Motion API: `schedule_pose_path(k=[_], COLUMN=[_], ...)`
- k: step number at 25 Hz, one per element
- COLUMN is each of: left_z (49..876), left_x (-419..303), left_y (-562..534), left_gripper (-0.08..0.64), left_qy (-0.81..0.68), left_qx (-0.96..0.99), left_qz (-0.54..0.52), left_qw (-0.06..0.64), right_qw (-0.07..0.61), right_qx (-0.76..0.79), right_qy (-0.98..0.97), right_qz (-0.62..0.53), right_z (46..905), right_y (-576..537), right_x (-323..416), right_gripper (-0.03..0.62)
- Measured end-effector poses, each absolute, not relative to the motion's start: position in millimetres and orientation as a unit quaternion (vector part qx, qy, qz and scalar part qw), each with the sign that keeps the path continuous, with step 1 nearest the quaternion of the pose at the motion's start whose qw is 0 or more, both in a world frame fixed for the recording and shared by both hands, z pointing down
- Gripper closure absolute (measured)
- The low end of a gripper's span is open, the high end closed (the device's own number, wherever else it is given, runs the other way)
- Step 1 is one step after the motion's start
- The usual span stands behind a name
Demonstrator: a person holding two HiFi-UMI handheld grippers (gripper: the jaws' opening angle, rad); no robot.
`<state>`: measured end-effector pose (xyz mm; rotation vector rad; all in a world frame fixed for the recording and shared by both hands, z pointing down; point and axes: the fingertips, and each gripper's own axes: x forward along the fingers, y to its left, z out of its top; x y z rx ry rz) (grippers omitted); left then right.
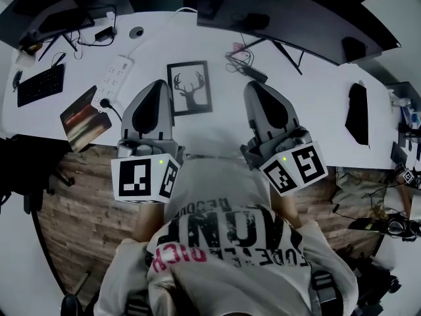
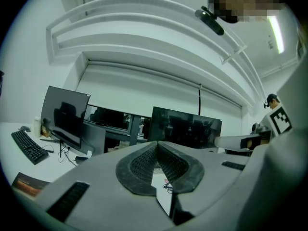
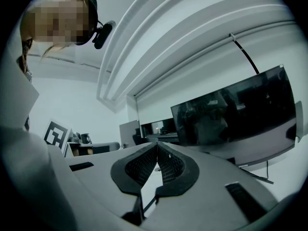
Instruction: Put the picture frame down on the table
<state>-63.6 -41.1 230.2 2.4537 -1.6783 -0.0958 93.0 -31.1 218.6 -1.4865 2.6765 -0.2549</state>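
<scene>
The picture frame (image 1: 190, 87), black-edged with a deer-head print, lies flat on the white table (image 1: 309, 84), between the two grippers and just beyond them. My left gripper (image 1: 158, 85) hovers at the frame's left edge, its jaws together with nothing between them; in the left gripper view the left gripper (image 2: 157, 146) shows its pads meeting at the tip. My right gripper (image 1: 254, 88) is a little to the right of the frame, apart from it. In the right gripper view the right gripper (image 3: 157, 149) is likewise shut and empty. The frame shows in neither gripper view.
A white power strip (image 1: 114, 75), a keyboard (image 1: 41, 84) and a brown book (image 1: 84, 118) lie to the left. Cables (image 1: 247, 58) lie behind the frame, and a black object (image 1: 358, 114) at the right. Monitors (image 2: 185, 127) stand at the back. The table's near edge meets wooden floor (image 1: 85, 209).
</scene>
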Motion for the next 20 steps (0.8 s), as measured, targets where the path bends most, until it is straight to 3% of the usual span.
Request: schedule_pose_path(k=[20], left_z=[237.7], left_x=[-50.6], left_y=[-50.5], left_gripper=[0.557], left_qy=[-0.554], left_qx=[0.827], left_qz=[-0.016], left_qw=[0.094], right_qw=[0.023], right_qx=[-0.487], right_qy=[0.869], right_qz=[-0.09], right_z=[224.2], right_y=[-38.5], right_x=[100.3], right_gripper=[0.591])
